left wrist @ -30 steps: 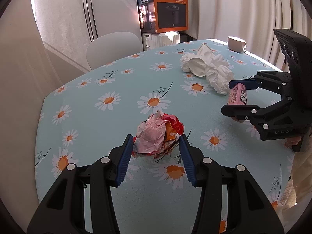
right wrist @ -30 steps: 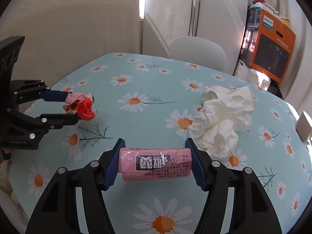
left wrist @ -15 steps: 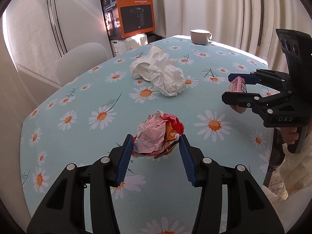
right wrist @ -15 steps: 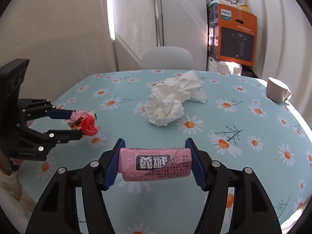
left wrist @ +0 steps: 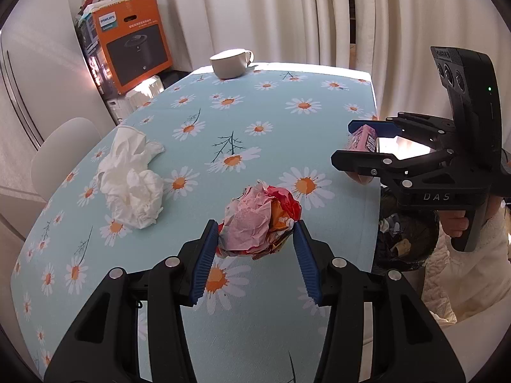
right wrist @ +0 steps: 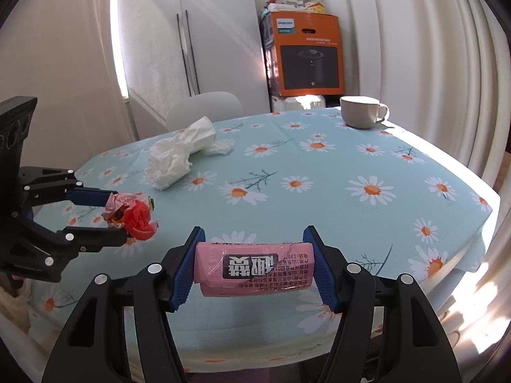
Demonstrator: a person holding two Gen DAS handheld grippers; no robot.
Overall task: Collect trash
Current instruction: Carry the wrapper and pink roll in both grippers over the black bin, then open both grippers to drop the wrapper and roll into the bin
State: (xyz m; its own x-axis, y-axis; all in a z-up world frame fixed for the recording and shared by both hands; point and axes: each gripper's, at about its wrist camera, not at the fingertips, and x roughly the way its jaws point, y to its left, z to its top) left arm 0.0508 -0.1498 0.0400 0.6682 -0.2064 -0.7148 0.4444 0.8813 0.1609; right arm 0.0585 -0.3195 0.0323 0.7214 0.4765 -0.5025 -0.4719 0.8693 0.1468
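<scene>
My left gripper (left wrist: 255, 249) is shut on a crumpled pink and red wrapper ball (left wrist: 260, 223), held above the daisy tablecloth (left wrist: 223, 121). In the right wrist view the same wrapper ball (right wrist: 131, 214) sits between the left gripper's (right wrist: 123, 218) fingers at the left. My right gripper (right wrist: 255, 265) is shut on a pink roll of bags (right wrist: 255, 269) with a black label, gripped end to end. The left wrist view shows that right gripper (left wrist: 351, 142) and the pink roll (left wrist: 362, 138) at the table's right edge. Crumpled white tissue (left wrist: 131, 175) (right wrist: 179, 156) lies on the table.
A white cup (left wrist: 231, 62) (right wrist: 361, 111) stands at the table's far end. An orange appliance box (left wrist: 127, 44) (right wrist: 306, 54) sits on white boxes beyond the table, by a white chair (right wrist: 204, 108). A dark bin with trash (left wrist: 402, 229) stands below the table's right edge. A person's hand (left wrist: 456, 223) grips the right handle.
Both grippers have swung sideways across the table while rolling, each keeping its load. The view has turned from the cupboard and chair toward the curtains and cup; the tissue now lies left.
</scene>
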